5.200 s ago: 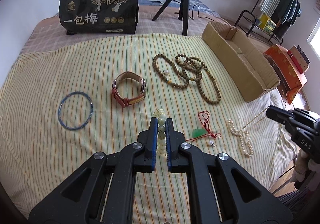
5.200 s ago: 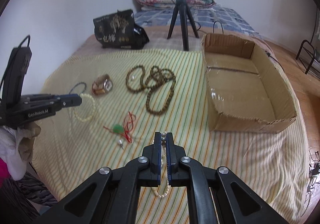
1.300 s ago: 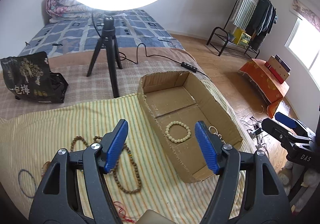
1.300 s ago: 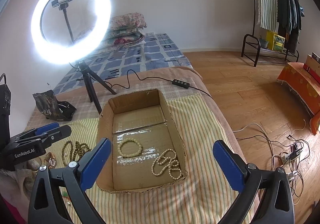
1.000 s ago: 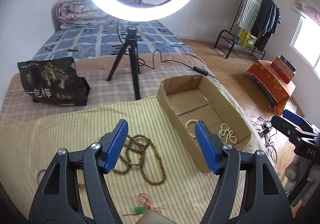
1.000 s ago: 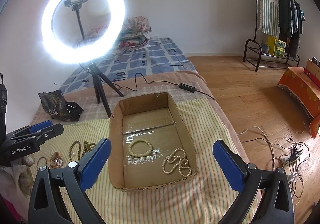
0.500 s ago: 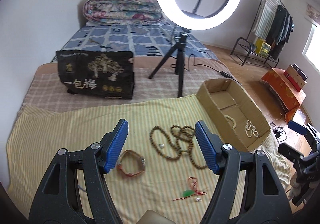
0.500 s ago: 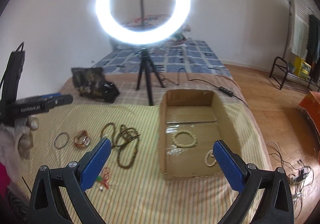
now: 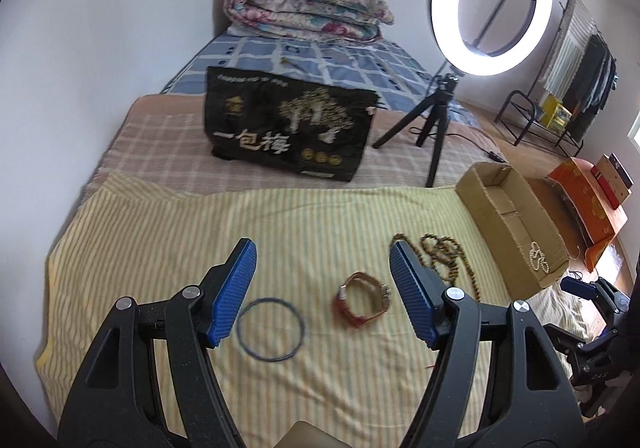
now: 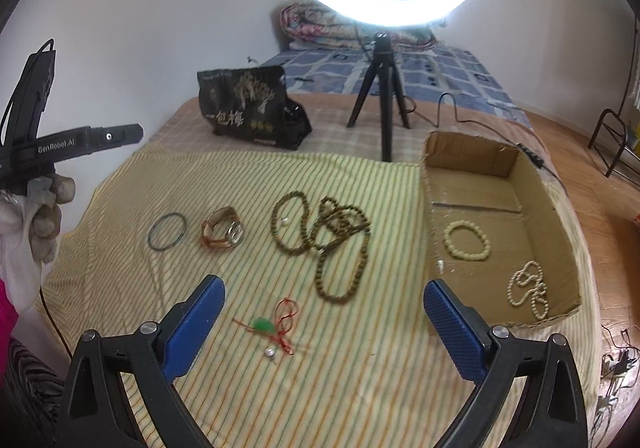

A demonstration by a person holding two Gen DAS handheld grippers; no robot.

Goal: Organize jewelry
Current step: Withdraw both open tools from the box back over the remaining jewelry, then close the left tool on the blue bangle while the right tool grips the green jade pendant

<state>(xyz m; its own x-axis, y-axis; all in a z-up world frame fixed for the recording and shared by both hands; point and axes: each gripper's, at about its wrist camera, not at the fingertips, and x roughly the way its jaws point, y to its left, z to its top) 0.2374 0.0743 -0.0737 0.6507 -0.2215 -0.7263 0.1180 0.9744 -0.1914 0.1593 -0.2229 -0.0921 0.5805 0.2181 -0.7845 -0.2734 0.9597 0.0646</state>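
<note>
On the striped cloth [image 9: 160, 232] lie a blue bangle [image 9: 270, 329], a red-strap watch [image 9: 363, 305] and brown bead necklaces [image 9: 444, 260]. My left gripper [image 9: 322, 292] is open and empty, above the bangle and watch. My right gripper [image 10: 324, 322] is open and empty above a green pendant on red cord [image 10: 272, 326]. The cardboard box [image 10: 560, 248] holds a pale bead bracelet [image 10: 466, 240] and a pearl necklace [image 10: 528, 286]. The bangle [image 10: 167, 231], watch [image 10: 223, 233] and brown beads [image 10: 328, 236] also show in the right wrist view.
A black printed bag [image 9: 288, 128] and a ring light on a tripod [image 9: 436, 128] stand at the back of the cloth. Folded quilts [image 9: 304, 8] lie further back. A clothes rack [image 9: 568, 60] stands by the right wall.
Both grippers dropped the bracelet and pearl necklace into the box and opened. Since then both have swung left, away from the box, toward the jewelry on the cloth.
</note>
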